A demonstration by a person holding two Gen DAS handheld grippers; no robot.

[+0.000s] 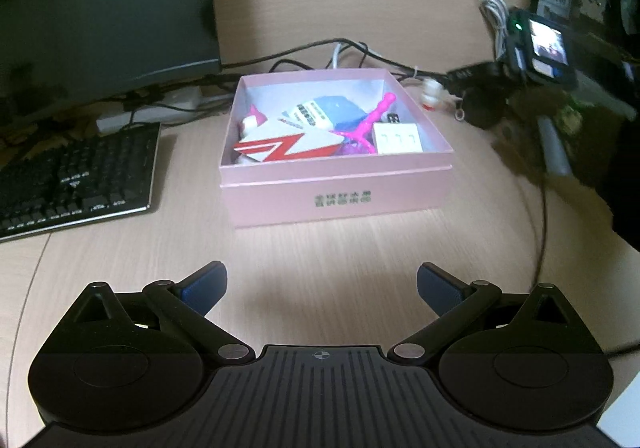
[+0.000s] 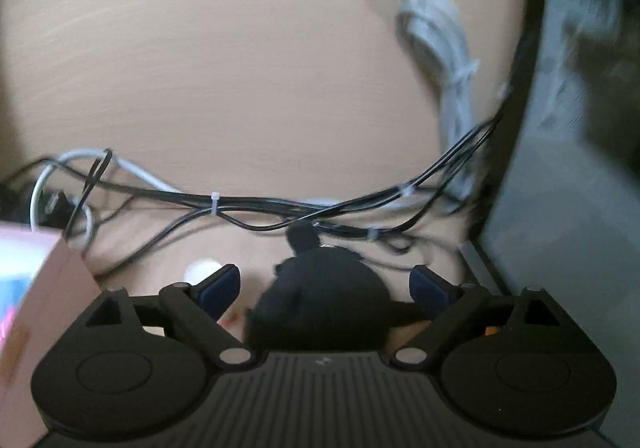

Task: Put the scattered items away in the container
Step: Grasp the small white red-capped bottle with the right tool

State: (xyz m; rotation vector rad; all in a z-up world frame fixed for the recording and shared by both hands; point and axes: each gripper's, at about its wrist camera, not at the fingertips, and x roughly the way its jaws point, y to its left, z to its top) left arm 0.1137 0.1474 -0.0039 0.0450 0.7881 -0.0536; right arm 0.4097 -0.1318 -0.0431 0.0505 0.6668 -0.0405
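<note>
where black round item [image 2: 320, 300] sits between spread right fingers [image 2: 224, 284], untouched; left fingers [image 1: 208, 284] spread, empty.

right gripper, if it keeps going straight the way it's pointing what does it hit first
Most likely the black rounded object lying between the open fingers of the right gripper; neither pad seems to touch it. Beyond it lies the bundle of black cables on the desk. Blur leaves depth uncertain.

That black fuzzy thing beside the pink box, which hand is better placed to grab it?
Right. The right gripper already has its open fingers on either side of the black fuzzy thing. The left gripper is open over bare desk, on the near side of the pink box.
</note>
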